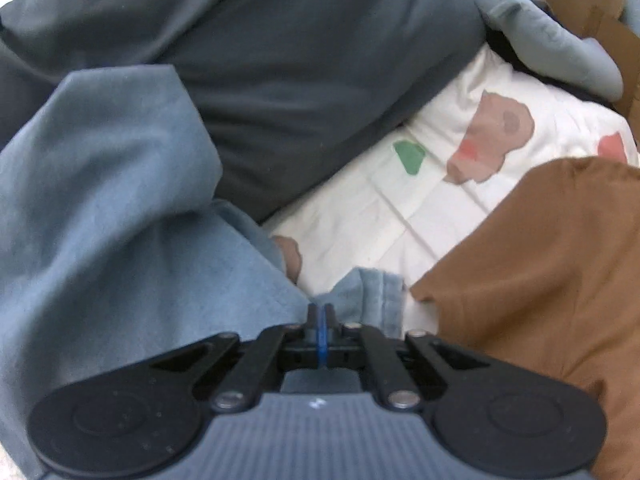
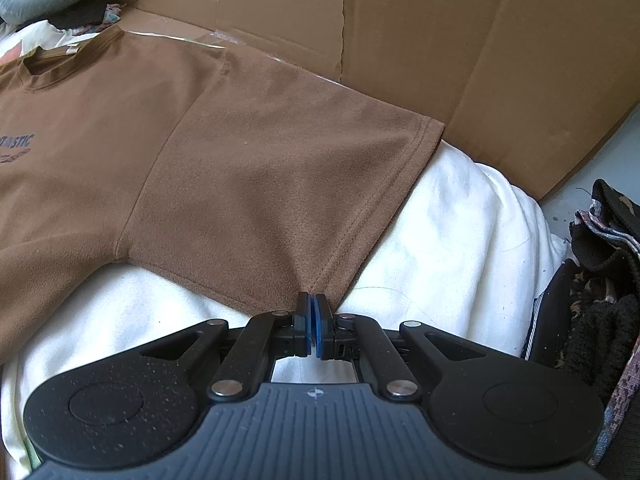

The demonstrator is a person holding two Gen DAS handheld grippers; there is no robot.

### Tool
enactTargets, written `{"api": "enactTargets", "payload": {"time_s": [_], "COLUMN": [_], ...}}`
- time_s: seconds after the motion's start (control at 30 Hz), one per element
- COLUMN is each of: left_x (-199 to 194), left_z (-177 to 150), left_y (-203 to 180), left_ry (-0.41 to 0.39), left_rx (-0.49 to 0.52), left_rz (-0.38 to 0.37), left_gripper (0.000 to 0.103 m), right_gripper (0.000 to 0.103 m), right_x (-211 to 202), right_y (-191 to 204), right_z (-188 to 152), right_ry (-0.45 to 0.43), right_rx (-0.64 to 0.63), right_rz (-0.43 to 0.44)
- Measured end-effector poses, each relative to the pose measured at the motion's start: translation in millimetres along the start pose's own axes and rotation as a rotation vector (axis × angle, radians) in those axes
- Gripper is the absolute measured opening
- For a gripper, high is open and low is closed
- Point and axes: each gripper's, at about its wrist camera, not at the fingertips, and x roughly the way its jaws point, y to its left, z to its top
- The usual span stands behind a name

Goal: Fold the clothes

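Brown T-shirt (image 2: 248, 160), dark lettering on chest. Blue-grey garment (image 1: 112, 200). White quilt (image 1: 400, 208) with pink, red, green patches. Tan cardboard (image 2: 480, 60). Black grippers, blue pads (image 2: 320, 320).

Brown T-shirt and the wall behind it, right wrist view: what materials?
Brown T-shirt: soft knit, probably cotton jersey with a brushed, matte face; fuzzy nap, double-stitched sleeve hem, dark chest print. Wall: corrugated cardboard, matte brown, creased along fold lines, with clear tape at its base. The right gripper pinches the sleeve's corner.
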Motion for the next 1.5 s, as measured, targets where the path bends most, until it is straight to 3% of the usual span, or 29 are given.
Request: {"api": "enactTargets", "payload": {"time_s": [0.27, 0.5, 0.53, 0.63, 0.67, 0.83, 0.93, 1.0, 1.03, 1.07, 1.5], "left_x": [-14, 2, 6, 20, 25, 54, 67, 71, 70, 68, 19], "left_z": [17, 45, 48, 54, 55, 52, 49, 47, 48, 48, 72], "left_y": [-10, -31, -34, -43, -46, -63, -66, -66, -68, -69, -66], "left_ry": [-0.029, -0.029, -0.026, -0.012, -0.007, 0.062, 0.112, 0.127, 0.119, 0.112, -0.033], "left_rx": [0.050, 0.089, 0.097, 0.103, 0.101, 0.138, 0.127, 0.123, 0.141, 0.159, 0.205], "left_rz": [-0.067, -0.143, -0.155, -0.196, -0.212, -0.258, -0.280, -0.297, -0.292, -0.287, -0.291], "left_gripper": [0.006, 0.010, 0.015, 0.053, 0.057, 0.054, 0.046, 0.033, 0.008, 0.003, 0.002], "right_gripper": [0.006, 0.007, 0.007, 0.006, 0.007, 0.007, 0.007, 0.007, 0.007, 0.007, 0.007], "right_x": [1, 1, 1, 1, 1, 1, 1, 1, 1, 2, 2], "right_y": [2, 1, 1, 1, 2, 3, 4, 6, 7, 8, 9], "right_z": [-1, 0, 1, 1, 1, 1, 1, 1, 2, 2, 3], "right_ry": [-0.010, -0.004, -0.002, -0.001, 0.000, 0.005, 0.004, 0.008, 0.010, 0.012, 0.016], "right_rx": [-0.005, -0.004, -0.003, -0.005, -0.006, -0.010, -0.012, -0.015, -0.018, -0.022, -0.013], "right_rz": [-0.011, -0.007, -0.006, -0.007, -0.009, -0.015, -0.018, -0.027, -0.032, -0.037, -0.045]}}
